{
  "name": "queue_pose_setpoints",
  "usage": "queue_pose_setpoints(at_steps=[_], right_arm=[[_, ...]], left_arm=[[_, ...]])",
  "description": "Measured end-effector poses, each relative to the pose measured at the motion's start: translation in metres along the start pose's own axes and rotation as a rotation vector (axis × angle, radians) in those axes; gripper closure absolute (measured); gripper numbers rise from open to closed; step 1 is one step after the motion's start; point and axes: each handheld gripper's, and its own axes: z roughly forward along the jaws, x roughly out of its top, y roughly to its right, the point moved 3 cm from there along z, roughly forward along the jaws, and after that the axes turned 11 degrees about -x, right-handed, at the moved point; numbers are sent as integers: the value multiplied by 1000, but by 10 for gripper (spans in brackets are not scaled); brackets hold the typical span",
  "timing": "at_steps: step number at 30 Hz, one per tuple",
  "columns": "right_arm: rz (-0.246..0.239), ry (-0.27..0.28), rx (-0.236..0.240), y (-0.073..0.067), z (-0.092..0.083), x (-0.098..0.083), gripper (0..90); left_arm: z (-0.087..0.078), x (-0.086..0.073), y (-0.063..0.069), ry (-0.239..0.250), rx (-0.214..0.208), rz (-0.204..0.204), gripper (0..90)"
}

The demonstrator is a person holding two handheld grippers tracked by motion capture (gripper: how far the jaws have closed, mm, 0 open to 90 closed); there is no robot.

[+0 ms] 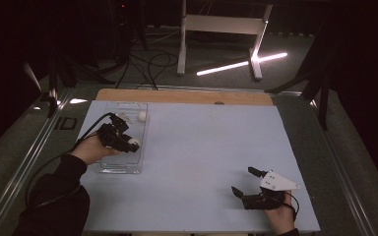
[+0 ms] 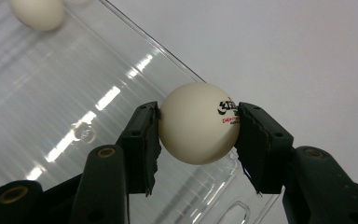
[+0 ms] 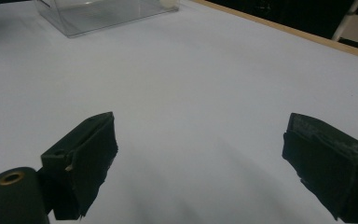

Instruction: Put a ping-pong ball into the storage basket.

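Observation:
My left gripper [image 1: 130,144] [image 2: 198,126] is shut on a white ping-pong ball [image 2: 199,122] [image 1: 133,142] with a black and red print, its pads pressing both sides. It hangs over the right side of a clear plastic box [image 1: 123,137] [image 2: 51,112] at the left of the table. A second white ball [image 1: 142,116] [image 2: 38,13] lies at the far end of that box. My right gripper [image 1: 246,181] [image 3: 200,163] rests near the table's front right, jaws wide apart with nothing between them.
The table carries a pale blue mat [image 1: 202,147] with a wooden edge [image 1: 187,96] at the back. The clear box [image 3: 102,14] appears far off in the right gripper view. A white frame [image 1: 221,29] and cables lie on the floor beyond.

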Motion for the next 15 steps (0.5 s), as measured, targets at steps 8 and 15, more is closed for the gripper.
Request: queue_pose_setpoints(at_steps=[8, 15], right_arm=[[-1, -3, -4, 0, 1, 0, 97], [-2, -8, -4, 0, 1, 0, 97]], left_arm=[[8, -3, -2, -49, 1, -10, 519], [16, -4, -3, -98, -3, -15, 519]])
